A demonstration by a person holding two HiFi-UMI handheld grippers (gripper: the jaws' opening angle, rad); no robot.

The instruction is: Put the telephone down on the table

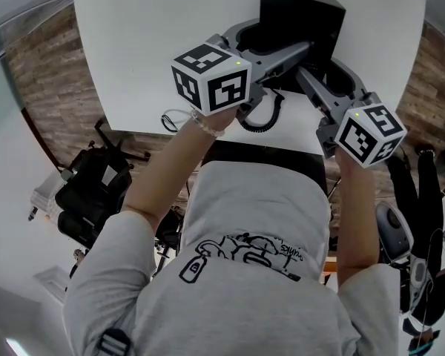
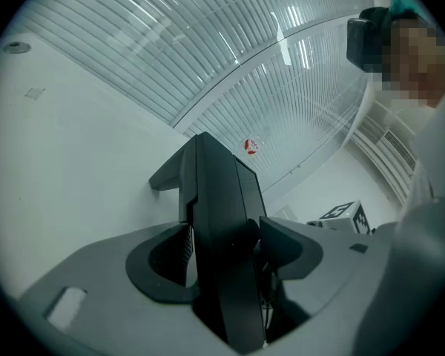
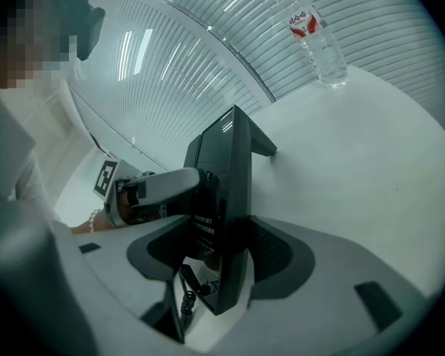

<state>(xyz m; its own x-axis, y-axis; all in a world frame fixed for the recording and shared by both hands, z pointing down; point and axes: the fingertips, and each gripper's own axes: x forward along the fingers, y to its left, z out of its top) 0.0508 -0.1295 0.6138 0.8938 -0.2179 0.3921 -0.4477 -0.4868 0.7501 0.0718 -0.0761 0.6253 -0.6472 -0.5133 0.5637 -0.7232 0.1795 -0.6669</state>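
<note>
A black telephone (image 1: 300, 28) is held over the far part of the white table (image 1: 133, 50), between my two grippers. My left gripper (image 1: 285, 50) clamps its left side and my right gripper (image 1: 311, 76) its right side. In the left gripper view the telephone (image 2: 222, 228) stands edge-on with both jaws pressed on it. The right gripper view shows the same: the telephone (image 3: 230, 191) sits between the jaws, with the left gripper (image 3: 159, 191) on its other side. Its coiled cord (image 1: 263, 117) hangs towards the table's near edge. Whether the base touches the table I cannot tell.
A clear water bottle (image 3: 315, 39) with a red label stands on the table beyond the telephone. White slatted blinds run behind the table. A black office chair (image 1: 89, 188) stands on the floor at the left, and dark gear (image 1: 423, 199) lies at the right.
</note>
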